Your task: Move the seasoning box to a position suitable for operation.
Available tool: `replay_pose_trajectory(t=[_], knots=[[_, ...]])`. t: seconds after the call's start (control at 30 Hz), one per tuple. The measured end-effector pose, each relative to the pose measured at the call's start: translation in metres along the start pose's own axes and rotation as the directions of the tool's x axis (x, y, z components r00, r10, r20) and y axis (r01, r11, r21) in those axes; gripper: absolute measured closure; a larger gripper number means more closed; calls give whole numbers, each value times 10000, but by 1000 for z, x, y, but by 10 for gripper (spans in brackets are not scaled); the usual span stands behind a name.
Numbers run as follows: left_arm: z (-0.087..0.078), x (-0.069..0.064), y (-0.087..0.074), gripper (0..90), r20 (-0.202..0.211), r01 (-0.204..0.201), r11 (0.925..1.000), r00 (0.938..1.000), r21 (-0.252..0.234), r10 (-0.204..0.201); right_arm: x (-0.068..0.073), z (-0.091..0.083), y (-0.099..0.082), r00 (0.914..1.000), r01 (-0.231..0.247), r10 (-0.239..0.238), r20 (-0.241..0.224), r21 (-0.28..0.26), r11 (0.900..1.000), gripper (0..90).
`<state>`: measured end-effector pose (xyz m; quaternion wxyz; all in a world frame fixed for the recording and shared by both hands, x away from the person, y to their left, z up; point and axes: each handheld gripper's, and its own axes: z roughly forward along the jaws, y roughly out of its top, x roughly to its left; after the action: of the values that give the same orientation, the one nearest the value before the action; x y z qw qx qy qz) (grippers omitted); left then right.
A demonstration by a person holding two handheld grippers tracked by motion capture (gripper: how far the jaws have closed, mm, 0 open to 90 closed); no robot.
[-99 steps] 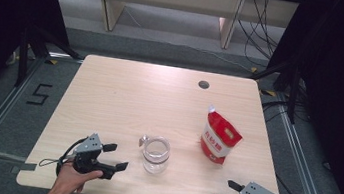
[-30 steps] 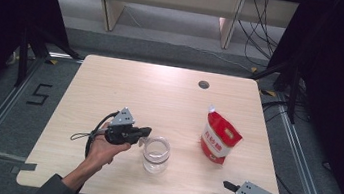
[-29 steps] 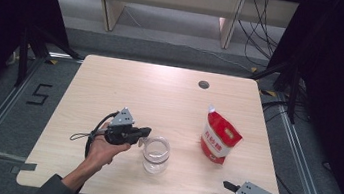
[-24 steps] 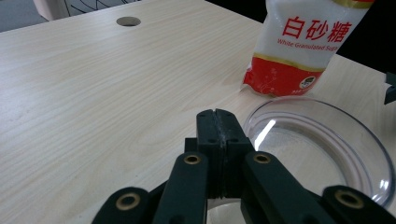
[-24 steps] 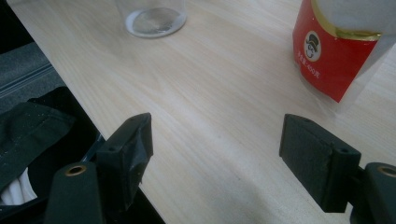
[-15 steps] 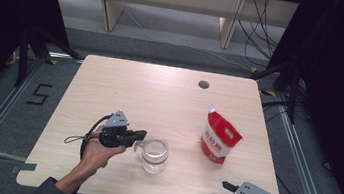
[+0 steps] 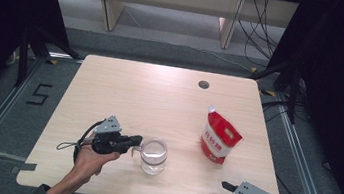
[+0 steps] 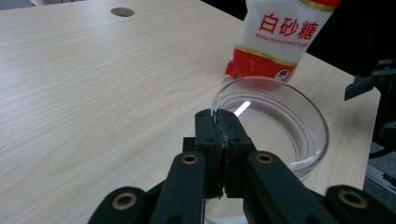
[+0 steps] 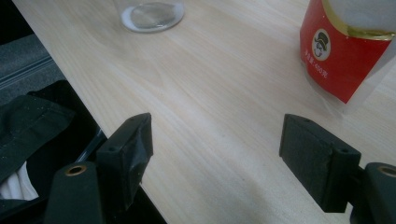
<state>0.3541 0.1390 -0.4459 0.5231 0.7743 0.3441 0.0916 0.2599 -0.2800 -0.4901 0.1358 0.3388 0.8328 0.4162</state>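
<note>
My left hand-held gripper (image 8: 218, 122) pinches the glass jar's (image 8: 280, 116) near rim; its base is hidden behind the jaws. My right hand-held gripper (image 9: 217, 154) gapes, empty.

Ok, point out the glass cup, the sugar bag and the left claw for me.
glass cup (image 7: 154, 156), high view, on its clear side wall.
sugar bag (image 7: 219, 137), high view, on the middle of its red and white front.
left claw (image 8: 218, 135), left gripper view, at the tips pinching the cup's rim.
</note>
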Motion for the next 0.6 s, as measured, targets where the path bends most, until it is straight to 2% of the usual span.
replay_pose_trajectory(t=[0.03,0.1,0.13,0.17,0.23,0.3,0.47,0.57,0.6], knots=[[0,0,0,874,19,45,10000,10000,-1,-45,-2,0,0,9998,216,-216,-10,-39,9998,266],[1,1,0,872,118,149,9999,9998,-14,-149,-2,1,0,9996,270,-270,-42,-61,9996,265],[1,1,0,872,118,149,9999,9998,-14,-149,-2,1,0,9996,270,-270,-42,-61,9996,265],[1,1,0,872,127,230,9997,9997,-34,-229,0,0,0,10000,78,-78,-7,28,10000,266],[0,1,0,872,115,225,9997,9997,-26,-225,0,0,0,9999,118,-118,0,43,9999,266],[-1,-1,-1,872,-18,135,9999,9999,-16,-135,1,0,0,10000,-11,11,1,97,10000,266],[-3,1,-3,872,62,127,9999,9999,-69,-127,0,0,0,9999,112,-112,12,63,9999,266],[-4,1,-3,856,45,319,9994,9995,-131,-318,0,0,0,9999,164,-164,45,61,9998,266],[-4,3,-2,847,158,198,9996,9997,-208,-195,0,0,0,9999,149,-149,44,63,9999,265]])
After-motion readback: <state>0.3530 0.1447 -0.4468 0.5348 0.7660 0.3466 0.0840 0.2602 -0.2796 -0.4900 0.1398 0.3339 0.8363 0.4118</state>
